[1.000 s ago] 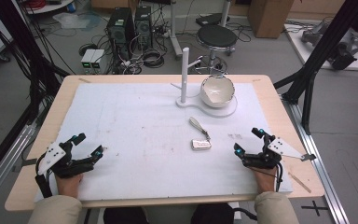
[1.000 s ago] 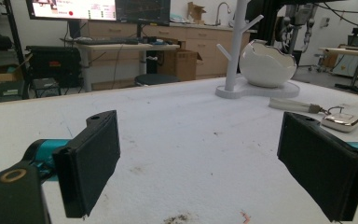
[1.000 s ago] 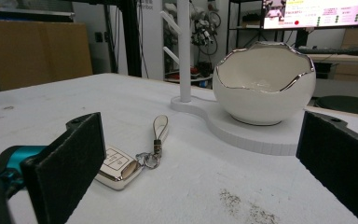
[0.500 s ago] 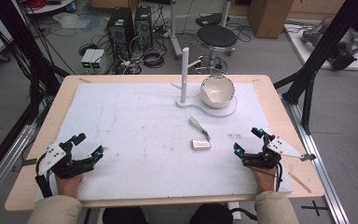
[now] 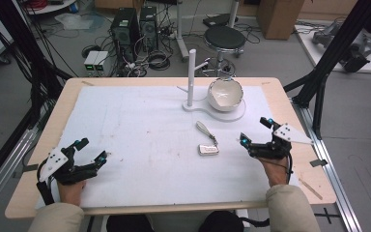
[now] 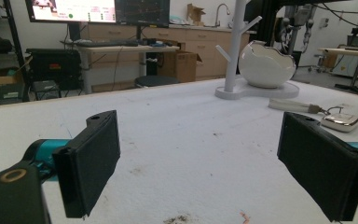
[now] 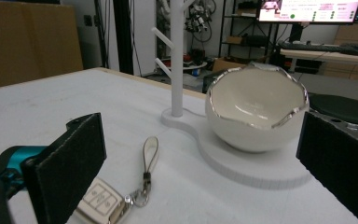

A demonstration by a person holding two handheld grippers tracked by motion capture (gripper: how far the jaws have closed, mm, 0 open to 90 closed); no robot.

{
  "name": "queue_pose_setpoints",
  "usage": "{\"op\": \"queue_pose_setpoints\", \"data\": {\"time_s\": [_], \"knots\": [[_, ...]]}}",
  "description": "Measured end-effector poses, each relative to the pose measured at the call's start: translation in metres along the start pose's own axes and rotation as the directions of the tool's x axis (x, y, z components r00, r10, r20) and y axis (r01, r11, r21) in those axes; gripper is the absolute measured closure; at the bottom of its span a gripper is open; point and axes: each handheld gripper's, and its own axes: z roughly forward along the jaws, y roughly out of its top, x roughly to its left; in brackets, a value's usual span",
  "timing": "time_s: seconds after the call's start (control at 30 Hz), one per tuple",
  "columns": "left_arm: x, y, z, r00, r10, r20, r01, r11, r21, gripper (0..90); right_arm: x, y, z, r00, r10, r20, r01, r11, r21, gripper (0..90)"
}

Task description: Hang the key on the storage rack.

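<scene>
2 tools (image 5: 90, 151) (image 5: 256, 130) agape, key fob (image 5: 208, 149) between

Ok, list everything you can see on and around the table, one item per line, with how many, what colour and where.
Table: one, light wood rim, centre of the high view.
Mat: one, white, covering most of the tabletop.
Stand: one, white, post with pegs on a flat base, far side of the mat.
Bowl: one, white with a jagged silvery rim, on the stand's base beside the post.
Key fob: one, silvery, with a white strap, mid-mat near the right gripper.
Stool: one, black, on the floor beyond the table.
Computer towers: two, black, on the floor at back left.
Left gripper: one, black, open, near left corner.
Right gripper: one, black, open, near right side.
</scene>
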Motion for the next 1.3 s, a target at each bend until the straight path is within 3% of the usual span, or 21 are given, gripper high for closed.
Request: {"op": "queue_pose_setpoints", "data": {"time_s": [0.2, 0.3, 0.37, 0.4, 0.43, 0.47, 0.53, 0.57, 0.6, 0.67, 0.7, 0.83, 0.87, 0.9, 0.93, 1.0, 1.17, 1.2, 1.23, 1.27, 1.3], "knots": [[0.0, 0.0, 0.0, 1.0, 0.001, 0.003, -0.001, 1.0, 0.001, 13.5, -0.001, 0.031, 0.027, 0.9991, -0.033, -0.027, 0.036, 0.993, 0.112, 0.4], [0.0, 0.0, 0.0, 1.0, 0.0, 0.004, 0.0, 1.0, -0.001, 13.5, 0.0, 0.046, 0.045, 0.9974, -0.039, -0.061, 0.051, 0.976, 0.213, 0.4], [0.0, 0.0, 0.0, 1.0, 0.0, 0.004, 0.0, 1.0, 0.001, 13.4, 0.0, 0.049, 0.05, 0.9963, -0.051, -0.069, 0.065, 0.971, 0.231, 0.4], [0.0, 0.0, 0.0, 1.0, -0.002, 0.004, 0.002, 1.0, 0.001, 13.5, 0.001, 0.054, 0.06, 0.9947, -0.063, -0.081, 0.083, 0.957, 0.279, 0.4], [0.0, 0.0, 0.0, 1.0, -0.001, 0.003, 0.001, 1.0, 0.001, 13.5, 0.001, 0.054, 0.06, 0.9947, -0.063, -0.081, 0.083, 0.957, 0.279, 0.4], [0.0, 0.0, 0.0, 1.0, 0.0, 0.004, 0.0, 1.0, 0.001, 13.5, 0.002, 0.059, 0.07, 0.9925, -0.074, -0.097, 0.102, 0.94, 0.326, 0.4], [0.0, 0.0, 0.0, 1.0, -0.001, 0.003, 0.001, 1.0, 0.0, 13.5, 0.004, 0.062, 0.079, 0.9905, -0.083, -0.11, 0.118, 0.922, 0.369, 0.4], [0.0, 0.0, 0.0, 1.0, -0.003, 0.003, 0.003, 1.0, 0.0, 13.5, 0.004, 0.062, 0.079, 0.9905, -0.083, -0.11, 0.118, 0.922, 0.369, 0.4], [0.0, 0.0, 0.0, 1.0, -0.003, 0.003, 0.003, 1.0, 0.0, 13.5, 0.005, 0.064, 0.087, 0.9886, -0.087, -0.123, 0.129, 0.909, 0.397, 0.4], [0.001, 0.0, 0.0, 1.0, -0.005, 0.002, 0.005, 1.0, -0.002, 13.5, 0.005, 0.064, 0.091, 0.9875, -0.084, -0.133, 0.133, 0.901, 0.413, 0.4], [0.001, 0.0, 0.0, 1.0, -0.005, 0.002, 0.005, 1.0, -0.001, 13.4, 0.007, 0.066, 0.099, 0.9853, -0.087, -0.147, 0.145, 0.88, 0.453, 0.4], [0.0, 0.0, 0.0, 1.0, -0.005, 0.003, 0.005, 1.0, 0.0, 13.5, 0.01, 0.066, 0.115, 0.9801, -0.082, -0.181, 0.165, 0.842, 0.514, 0.4], [0.0, 0.0, 0.0, 1.0, -0.002, 0.004, 0.002, 1.0, 0.001, 13.5, 0.01, 0.066, 0.115, 0.9801, -0.082, -0.181, 0.165, 0.842, 0.514, 0.4], [0.0, 0.0, 0.0, 1.0, -0.001, 0.004, 0.001, 1.0, 0.001, 13.4, 0.011, 0.065, 0.119, 0.9788, -0.08, -0.189, 0.17, 0.833, 0.527, 0.4], [0.0, 0.0, 0.0, 1.0, 0.0, 0.004, 0.0, 1.0, 0.001, 13.5, 0.011, 0.063, 0.127, 0.9782, -0.068, -0.196, 0.169, 0.811, 0.56, 0.4], [0.0, 0.0, 0.0, 1.0, -0.001, 0.003, 0.001, 1.0, 0.001, 13.5, 0.011, 0.06, 0.133, 0.9773, -0.068, -0.201, 0.175, 0.79, 0.587, 0.4], [0.0, 0.0, 0.0, 0.9999, -0.009, 0.003, 0.009, 1.0, -0.002, 13.5, 0.014, 0.053, 0.146, 0.977, -0.053, -0.206, 0.177, 0.743, 0.645, 0.4], [0.001, 0.0, 0.0, 1.0, -0.007, 0.003, 0.007, 1.0, -0.001, 13.5, 0.014, 0.053, 0.146, 0.977, -0.053, -0.206, 0.177, 0.743, 0.645, 0.4], [0.001, 0.0, 0.0, 1.0, -0.006, 0.002, 0.006, 1.0, -0.001, 13.5, 0.014, 0.051, 0.149, 0.9756, -0.055, -0.212, 0.184, 0.732, 0.656, 0.4], [0.001, 0.0, 0.0, 1.0, -0.006, 0.003, 0.006, 1.0, 0.001, 13.4, 0.016, 0.047, 0.153, 0.9738, -0.062, -0.219, 0.198, 0.704, 0.682, 0.5], [0.0, 0.0, 0.0, 1.0, -0.007, 0.003, 0.007, 1.0, -0.001, 13.5, 0.017, 0.045, 0.155, 0.9705, -0.06, -0.234, 0.209, 0.69, 0.693, 0.5]]}}
